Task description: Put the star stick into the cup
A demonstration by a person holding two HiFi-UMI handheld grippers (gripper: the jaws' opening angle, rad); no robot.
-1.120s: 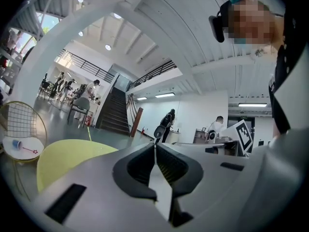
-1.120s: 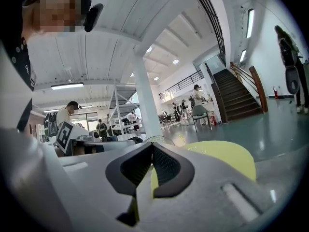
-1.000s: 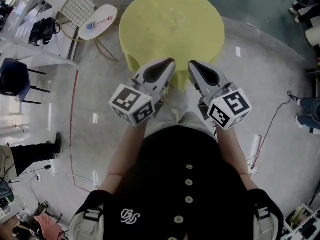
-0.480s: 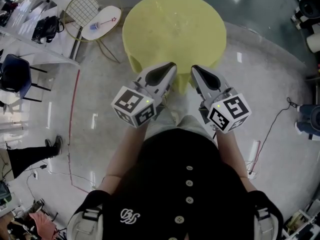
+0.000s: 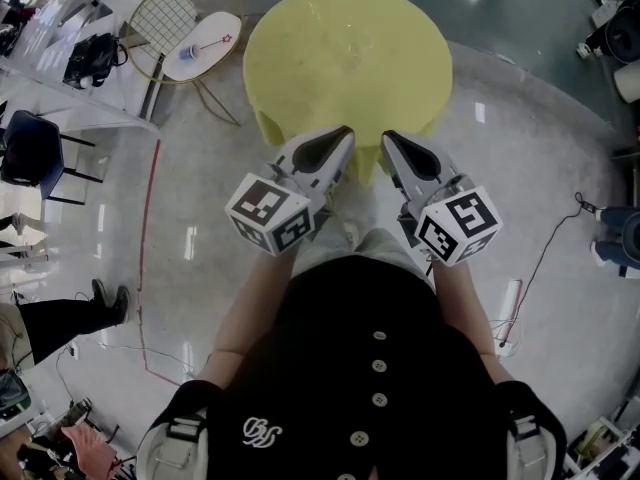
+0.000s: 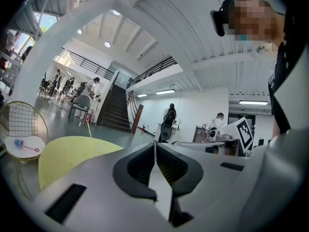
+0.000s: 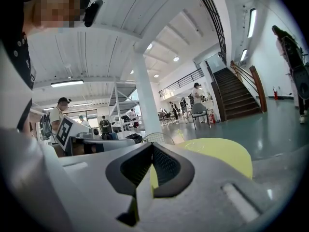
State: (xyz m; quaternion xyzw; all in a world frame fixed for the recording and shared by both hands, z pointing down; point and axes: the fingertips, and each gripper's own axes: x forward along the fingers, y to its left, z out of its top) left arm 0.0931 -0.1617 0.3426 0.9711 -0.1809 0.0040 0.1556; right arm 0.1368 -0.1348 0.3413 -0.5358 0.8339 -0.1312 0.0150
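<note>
The yellow table [image 5: 345, 48] takes up most of the space ahead of the person, and its top is bare. To its left, a little way off, stands a wire chair [image 5: 165, 13] with a round white seat [image 5: 218, 23], and both task things are on that seat.

The left gripper [image 5: 338, 136] and right gripper [image 5: 392, 140] are held side by side at the table's near edge, pointing out over it. Each has its jaws together with nothing between them.

The cup [image 5: 187, 54] is small and blue, and it stands upright on the seat on the side away from the table. The star stick [image 5: 212, 44] lies flat just beside it, with the star end pointing toward the table. I can't tell whether the two touch.

From where I stand, nothing has been reached for yet, so the step in hand is getting over to the chair. The person should turn left off the table and bring the left gripper in low over the seat. Its jaws need to come apart before it arrives, then close across the thin shaft rather than the star. The cup looks light, so the stick should be lowered into it from straight above without knocking the rim.
</note>
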